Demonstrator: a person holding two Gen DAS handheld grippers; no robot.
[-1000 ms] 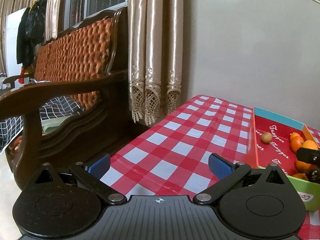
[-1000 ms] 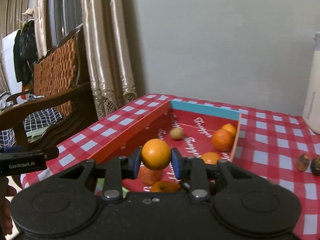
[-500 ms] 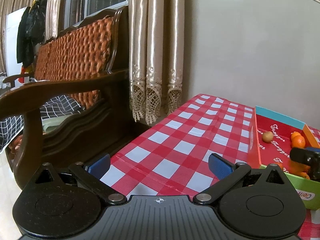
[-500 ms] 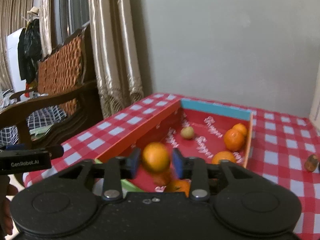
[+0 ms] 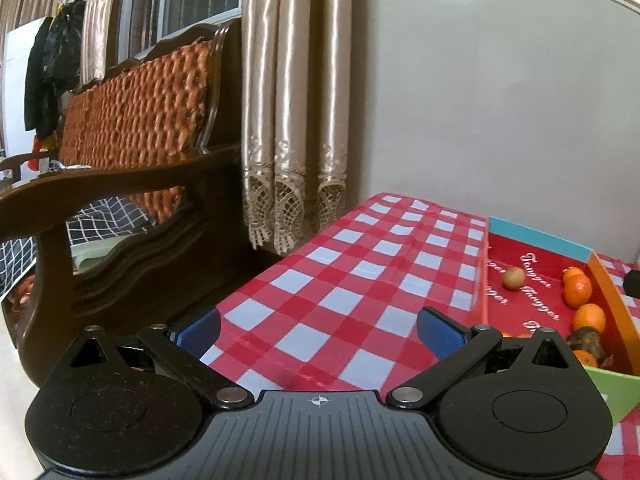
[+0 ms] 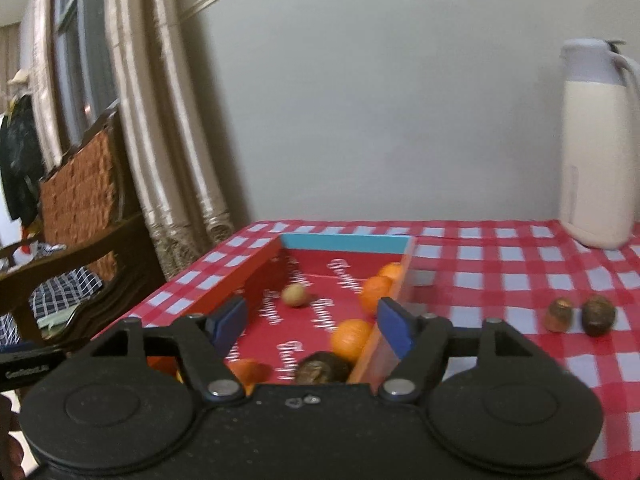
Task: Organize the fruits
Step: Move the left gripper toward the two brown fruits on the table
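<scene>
right wrist view: right gripper [image 6: 310, 320] jaws just opened, nothing between them, oranges [image 6: 351, 339] down in the red box [image 6: 260, 264]. left gripper [image 5: 320, 330] wide open, empty. risk: two dark fruits [image 6: 598, 315] beside the box could roll if nudged.

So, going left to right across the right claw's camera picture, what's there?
Wooden bench → curtain → red box → pale round fruit → two dark fruits on the cloth → white jug.
</scene>
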